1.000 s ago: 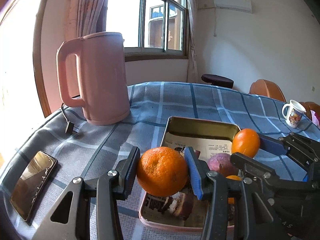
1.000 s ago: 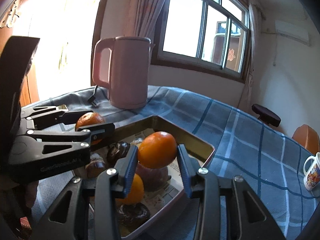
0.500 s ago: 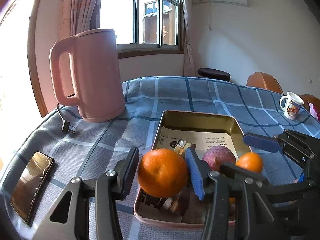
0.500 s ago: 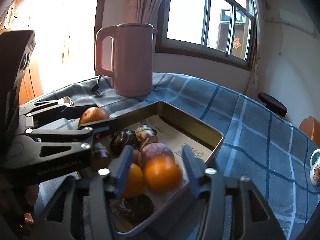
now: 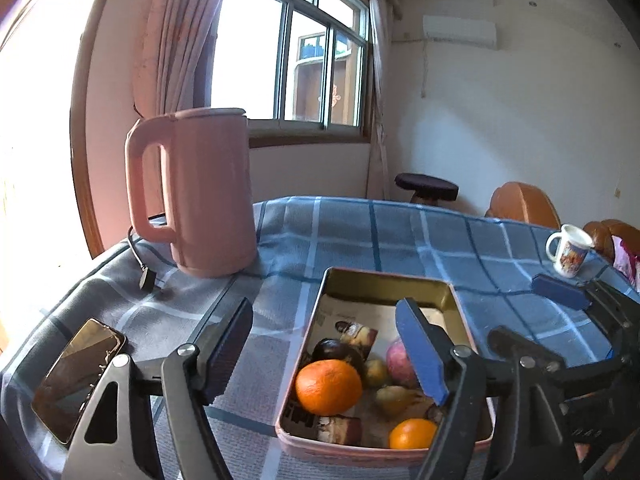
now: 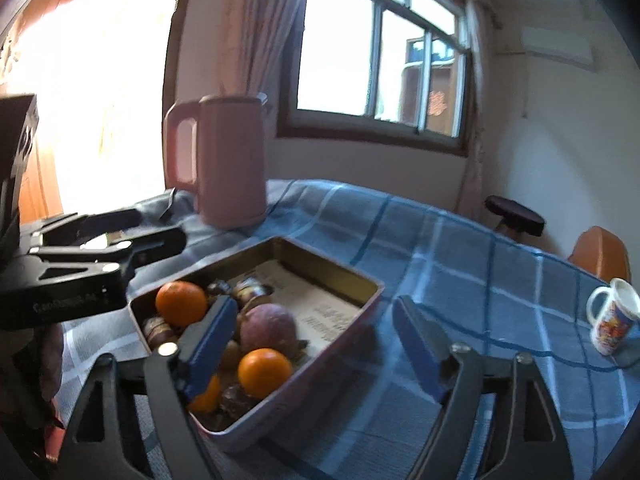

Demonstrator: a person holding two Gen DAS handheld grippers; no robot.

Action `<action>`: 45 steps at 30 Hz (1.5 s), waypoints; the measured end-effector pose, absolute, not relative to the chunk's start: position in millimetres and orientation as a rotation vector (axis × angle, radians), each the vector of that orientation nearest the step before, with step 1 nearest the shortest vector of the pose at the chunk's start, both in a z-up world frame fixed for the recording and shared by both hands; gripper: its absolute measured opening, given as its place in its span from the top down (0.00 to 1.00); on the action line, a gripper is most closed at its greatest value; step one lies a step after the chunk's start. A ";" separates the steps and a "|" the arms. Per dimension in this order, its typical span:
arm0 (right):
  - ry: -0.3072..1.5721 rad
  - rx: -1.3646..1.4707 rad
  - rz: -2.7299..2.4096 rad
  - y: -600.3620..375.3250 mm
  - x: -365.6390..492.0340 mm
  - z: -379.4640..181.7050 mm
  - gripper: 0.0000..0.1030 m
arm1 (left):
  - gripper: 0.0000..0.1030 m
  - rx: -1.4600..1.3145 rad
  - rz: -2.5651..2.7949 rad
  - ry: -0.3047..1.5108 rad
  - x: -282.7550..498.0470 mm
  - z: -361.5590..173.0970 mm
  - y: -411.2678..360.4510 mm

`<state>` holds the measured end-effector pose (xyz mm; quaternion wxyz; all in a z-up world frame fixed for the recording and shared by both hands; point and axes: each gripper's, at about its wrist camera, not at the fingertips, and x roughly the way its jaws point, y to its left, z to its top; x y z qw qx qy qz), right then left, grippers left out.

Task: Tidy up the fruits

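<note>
A metal tray lined with newspaper sits on the blue checked tablecloth. In it lie a large orange, a smaller orange, a reddish apple and several dark fruits. My left gripper is open and empty above the tray's near left part. My right gripper is open and empty above the tray's near right edge; there the tray holds an orange, the apple and another orange.
A pink kettle with a black cord stands behind the tray to the left. A phone lies at the near left. A printed mug stands at the far right. Chairs and a stool stand beyond the table.
Both grippers opened and drew back upward. The left one's orange now lies in the tray's near left part; the right one's orange lies in the tray's near end.
</note>
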<state>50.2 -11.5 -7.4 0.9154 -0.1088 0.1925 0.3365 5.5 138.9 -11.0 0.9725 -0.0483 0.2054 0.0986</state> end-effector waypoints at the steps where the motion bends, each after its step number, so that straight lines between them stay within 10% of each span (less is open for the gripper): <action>1: 0.386 -0.215 0.684 -16.5 48.8 -3.5 0.16 | 0.27 -0.095 0.198 0.413 4.8 -10.3 137.4; 45: 0.290 -0.128 0.538 -93.7 19.3 20.3 0.07 | 0.26 -0.028 0.130 0.401 -4.5 -0.1 87.4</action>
